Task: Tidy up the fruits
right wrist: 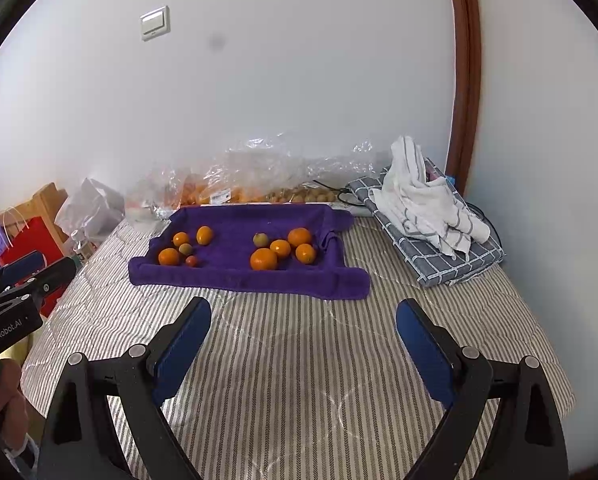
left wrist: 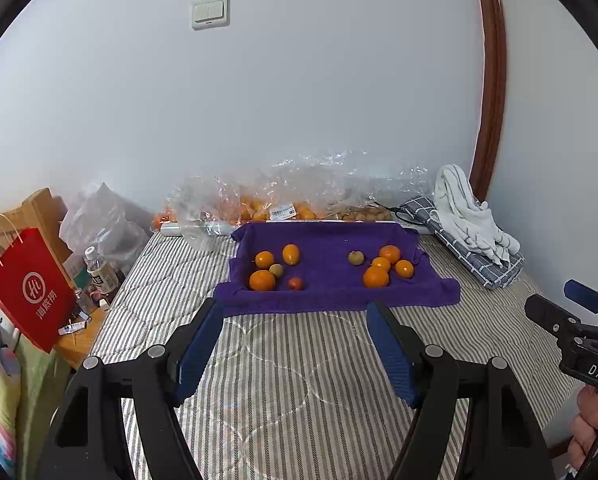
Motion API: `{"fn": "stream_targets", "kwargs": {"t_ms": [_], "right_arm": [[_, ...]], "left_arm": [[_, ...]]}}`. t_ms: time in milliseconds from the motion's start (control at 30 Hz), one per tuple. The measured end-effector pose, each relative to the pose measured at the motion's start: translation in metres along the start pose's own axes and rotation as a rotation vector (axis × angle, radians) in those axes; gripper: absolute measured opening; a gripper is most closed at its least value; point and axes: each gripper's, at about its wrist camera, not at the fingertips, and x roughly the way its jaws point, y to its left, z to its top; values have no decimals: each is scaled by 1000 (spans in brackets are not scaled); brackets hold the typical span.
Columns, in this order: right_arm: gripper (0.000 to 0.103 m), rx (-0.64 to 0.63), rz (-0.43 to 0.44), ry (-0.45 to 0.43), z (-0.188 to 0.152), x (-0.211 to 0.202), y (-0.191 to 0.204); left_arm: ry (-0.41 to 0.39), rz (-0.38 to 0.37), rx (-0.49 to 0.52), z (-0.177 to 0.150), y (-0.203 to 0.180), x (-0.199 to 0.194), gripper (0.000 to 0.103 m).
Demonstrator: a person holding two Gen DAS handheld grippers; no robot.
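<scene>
Both the left gripper (left wrist: 295, 320) and right gripper (right wrist: 303, 320) hung open, empty, short of the purple towel (left wrist: 331, 300). Oranges (left wrist: 262, 281) on it were judged light, round, roll-prone; grasp across the widest part.

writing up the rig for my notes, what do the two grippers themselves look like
Both match: the left gripper and right gripper have black angular frames with round silver pivot bolts and flat blue textured pads. White lettering marks the bodies: "GenRobot.AI" on the left, "DAS" on the right. No sleeves or cables show.
</scene>
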Motion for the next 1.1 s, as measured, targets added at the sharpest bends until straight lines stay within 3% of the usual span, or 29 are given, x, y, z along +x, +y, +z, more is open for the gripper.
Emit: {"fn": "stream_targets", "kwargs": {"t_ms": [1100], "right_arm": [[93, -40, -23, -2, -1, 4, 9]], "left_arm": [[-9, 0, -6, 4, 0, -2, 74]]}}
